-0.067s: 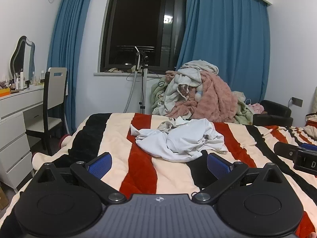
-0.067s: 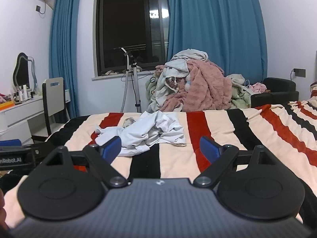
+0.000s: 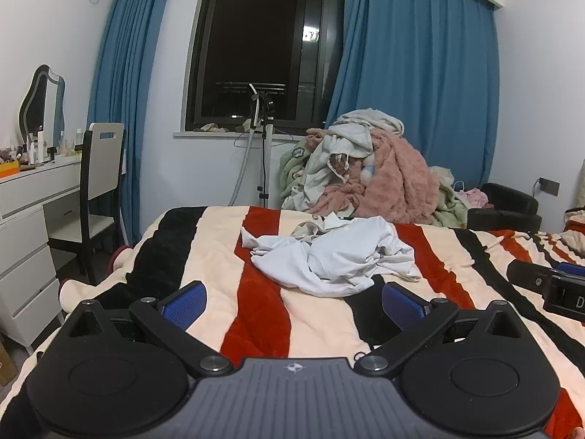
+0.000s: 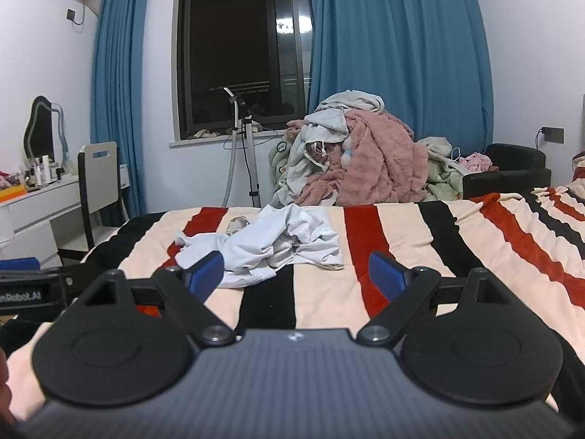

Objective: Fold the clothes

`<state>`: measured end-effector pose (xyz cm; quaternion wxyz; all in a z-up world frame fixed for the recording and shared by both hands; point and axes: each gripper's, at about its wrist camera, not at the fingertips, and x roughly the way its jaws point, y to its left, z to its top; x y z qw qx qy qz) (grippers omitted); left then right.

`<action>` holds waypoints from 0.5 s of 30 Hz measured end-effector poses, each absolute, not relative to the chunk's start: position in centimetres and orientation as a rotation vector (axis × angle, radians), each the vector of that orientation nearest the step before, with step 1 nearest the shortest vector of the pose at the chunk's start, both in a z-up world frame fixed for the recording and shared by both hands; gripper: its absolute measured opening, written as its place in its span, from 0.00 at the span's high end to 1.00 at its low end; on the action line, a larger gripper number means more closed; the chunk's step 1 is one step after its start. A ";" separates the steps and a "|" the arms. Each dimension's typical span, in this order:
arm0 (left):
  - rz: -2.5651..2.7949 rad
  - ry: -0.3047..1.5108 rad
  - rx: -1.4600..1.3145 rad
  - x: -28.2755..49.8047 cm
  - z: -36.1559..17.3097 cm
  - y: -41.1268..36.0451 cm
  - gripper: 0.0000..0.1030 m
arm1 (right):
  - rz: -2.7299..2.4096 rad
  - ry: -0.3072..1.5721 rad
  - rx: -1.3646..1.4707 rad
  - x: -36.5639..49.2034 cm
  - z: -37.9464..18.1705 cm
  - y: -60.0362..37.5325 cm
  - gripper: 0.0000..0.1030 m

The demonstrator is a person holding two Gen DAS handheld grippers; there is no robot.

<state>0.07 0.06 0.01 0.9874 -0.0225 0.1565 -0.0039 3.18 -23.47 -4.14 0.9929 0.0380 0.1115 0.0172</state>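
A crumpled white garment (image 3: pixel 336 256) lies on the striped bed blanket (image 3: pixel 219 256), just beyond my left gripper (image 3: pixel 294 301), which is open and empty above the blanket. In the right wrist view the same garment (image 4: pixel 270 245) lies ahead and slightly left of my right gripper (image 4: pixel 296 274), which is also open and empty. The right gripper's body shows at the right edge of the left wrist view (image 3: pixel 548 285). The left gripper's body shows at the left edge of the right wrist view (image 4: pixel 29 289).
A big pile of pink, grey and green clothes and blankets (image 3: pixel 365 168) stands behind the bed under the blue curtain. A white dresser (image 3: pixel 25 226) with a chair (image 3: pixel 98 183) is at left. A black armchair (image 3: pixel 508 208) is at back right.
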 end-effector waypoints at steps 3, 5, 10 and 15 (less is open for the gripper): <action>-0.010 0.314 -0.048 0.2 0.0 0.2 0.00 | 0.039 0.221 0.084 3.3 -4.2 -23.8 0.15; -0.013 0.312 -0.048 0.2 -0.6 0.6 0.00 | 0.042 0.220 0.090 3.3 -4.2 -24.0 0.15; -0.013 0.308 -0.049 0.4 -3.3 1.4 0.00 | 0.046 0.216 0.098 3.5 -4.4 -24.5 0.15; 0.001 0.322 -0.048 0.9 -3.1 1.1 0.00 | -0.005 0.220 0.075 4.0 -4.6 -23.8 0.15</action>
